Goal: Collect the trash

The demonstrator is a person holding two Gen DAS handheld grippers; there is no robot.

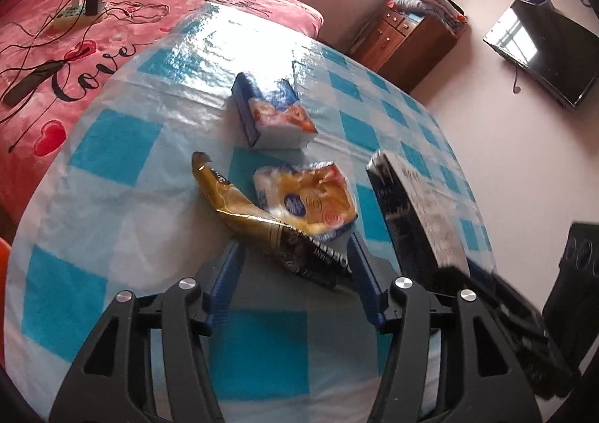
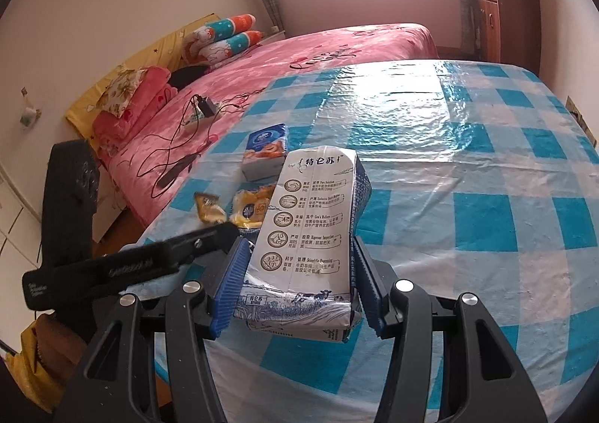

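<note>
A crumpled gold and black wrapper (image 1: 262,220) lies on the blue-checked tablecloth (image 1: 112,145). Its dark lower end sits between the blue pads of my left gripper (image 1: 295,243), which stands open with a gap on the left side. Just beyond it lies a yellow tissue pack (image 1: 310,198), and farther back a blue tissue pack (image 1: 269,112). My right gripper (image 2: 299,242) is shut on a white and blue milk carton (image 2: 310,220), held above the table; the carton (image 1: 411,213) shows dark at the right in the left wrist view. The wrapper (image 2: 209,209) also appears left of the carton.
A pink bed (image 1: 149,11) borders the table's far side, with a power strip and cables (image 1: 71,11) on it. A wooden cabinet (image 1: 404,37) and a wall television (image 1: 543,48) stand beyond. The left gripper's black frame (image 2: 149,262) reaches in beside the carton.
</note>
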